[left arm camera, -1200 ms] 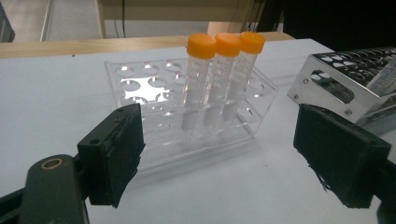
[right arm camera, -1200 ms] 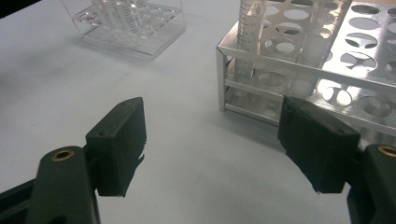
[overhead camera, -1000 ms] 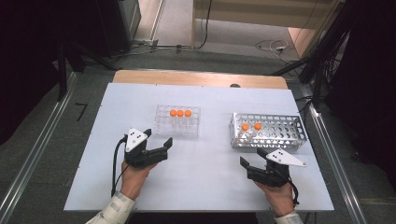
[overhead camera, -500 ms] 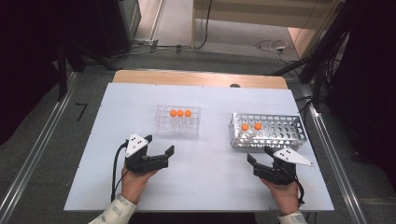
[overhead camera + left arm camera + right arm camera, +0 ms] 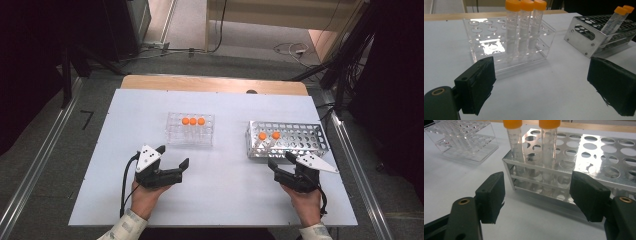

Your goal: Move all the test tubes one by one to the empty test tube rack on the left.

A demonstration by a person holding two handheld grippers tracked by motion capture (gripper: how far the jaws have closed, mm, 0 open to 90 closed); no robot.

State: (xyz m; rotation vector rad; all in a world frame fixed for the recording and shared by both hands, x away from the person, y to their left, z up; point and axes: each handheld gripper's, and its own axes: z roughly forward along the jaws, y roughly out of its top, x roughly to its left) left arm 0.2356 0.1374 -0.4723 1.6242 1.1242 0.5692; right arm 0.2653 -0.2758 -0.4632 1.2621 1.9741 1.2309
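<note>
A clear acrylic rack (image 5: pixel 190 135) stands mid-table with three orange-capped tubes (image 5: pixel 193 121) in its back row. To its right a perforated metal rack (image 5: pixel 300 140) holds two orange-capped tubes (image 5: pixel 269 135) at its left end. My left gripper (image 5: pixel 173 155) rests open in front of the clear rack, empty. In the left gripper view that rack (image 5: pixel 486 47) and its tubes (image 5: pixel 525 25) lie ahead between the jaws. My right gripper (image 5: pixel 280 159) is open just in front of the metal rack's left end. The right gripper view has the two tubes (image 5: pixel 549 150) close ahead in the metal rack (image 5: pixel 596 162).
The racks stand on a white tabletop (image 5: pixel 225 205) with a wooden strip (image 5: pixel 215 83) along its far edge. Dark equipment and cables lie on the floor beyond. Each gripper trails a black cable toward the near edge.
My right gripper has shifted a little right and forward, closer to the metal rack. The left gripper has slid slightly back toward the near edge. Both stay open.
</note>
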